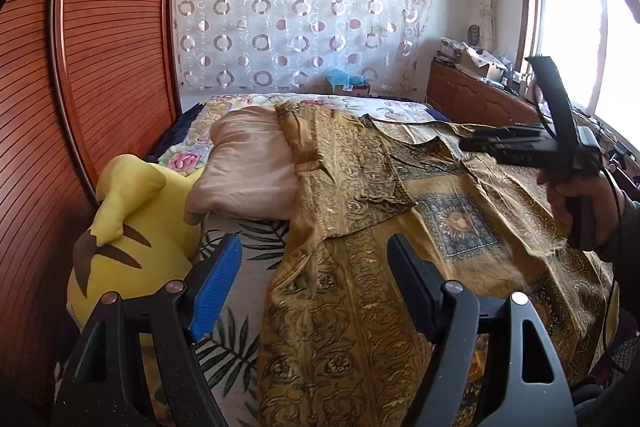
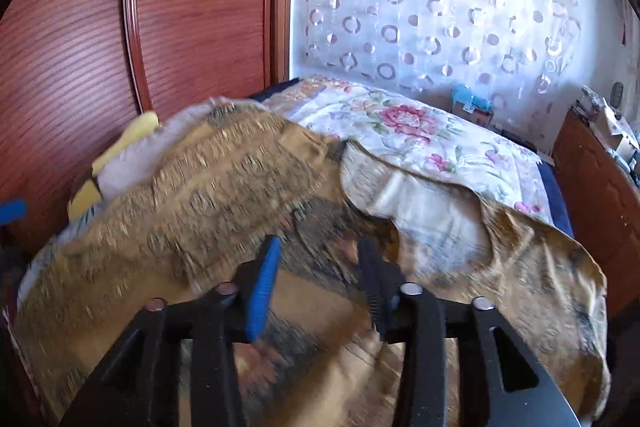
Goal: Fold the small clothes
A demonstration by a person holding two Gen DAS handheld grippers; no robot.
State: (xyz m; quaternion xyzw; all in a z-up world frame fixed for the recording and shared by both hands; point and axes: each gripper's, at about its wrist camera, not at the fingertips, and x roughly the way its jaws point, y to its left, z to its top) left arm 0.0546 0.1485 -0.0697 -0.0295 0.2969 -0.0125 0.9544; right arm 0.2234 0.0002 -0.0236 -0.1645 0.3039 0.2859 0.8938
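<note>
A gold patterned garment (image 1: 360, 267) lies spread on the bed, neckline toward the far end, with one sleeve (image 1: 352, 179) folded in over its chest. My left gripper (image 1: 316, 267) hovers open over the garment's near left part, with nothing between its fingers. In the left wrist view my right gripper (image 1: 468, 143) is held by a hand (image 1: 576, 199) above the garment's right side. In the blurred right wrist view the right gripper (image 2: 318, 267) stands partly open above the garment (image 2: 200, 187) near its neckline (image 2: 420, 203), gripping nothing.
A yellow plush toy (image 1: 132, 227) and a pink pillow (image 1: 248, 171) lie at the bed's left, against a wooden wardrobe (image 1: 100, 67). A floral quilt (image 2: 420, 131) covers the bed's far end. A cluttered wooden cabinet (image 1: 480, 95) stands under the window on the right.
</note>
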